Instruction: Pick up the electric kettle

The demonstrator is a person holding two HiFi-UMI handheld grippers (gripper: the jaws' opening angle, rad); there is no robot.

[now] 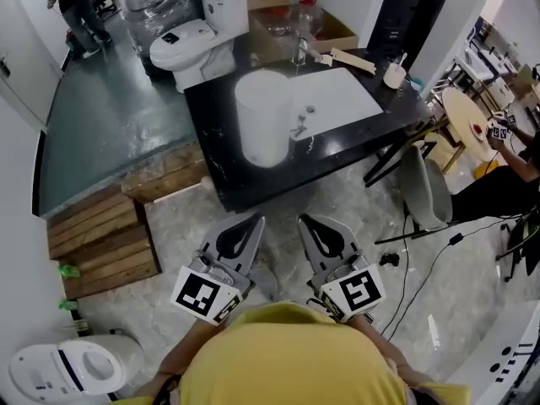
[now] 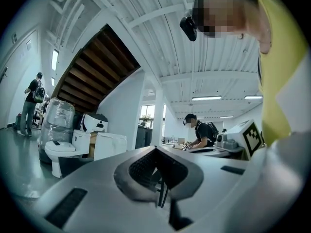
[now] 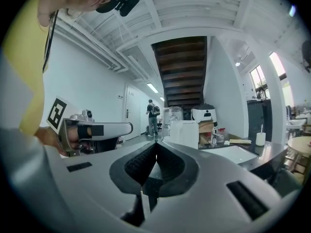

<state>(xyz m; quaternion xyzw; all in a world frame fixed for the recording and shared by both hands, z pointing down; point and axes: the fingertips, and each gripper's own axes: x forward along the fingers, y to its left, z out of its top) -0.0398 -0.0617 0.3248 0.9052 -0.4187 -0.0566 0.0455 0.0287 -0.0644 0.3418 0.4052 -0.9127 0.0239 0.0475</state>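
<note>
The electric kettle is a tall white cylinder standing on the near left part of the black table. In the right gripper view the kettle shows as a white body beyond the jaws. Both grippers are held side by side over the marble floor, short of the table's near edge and pointing toward it. My left gripper is shut and holds nothing. My right gripper has its jaws together too, with nothing between them. Neither touches the kettle.
A white basin slab with a faucet lies right of the kettle, and a white cup stands behind it. A toilet is beyond the table, wooden pallets lie to the left, and a grey chair and a seated person are to the right.
</note>
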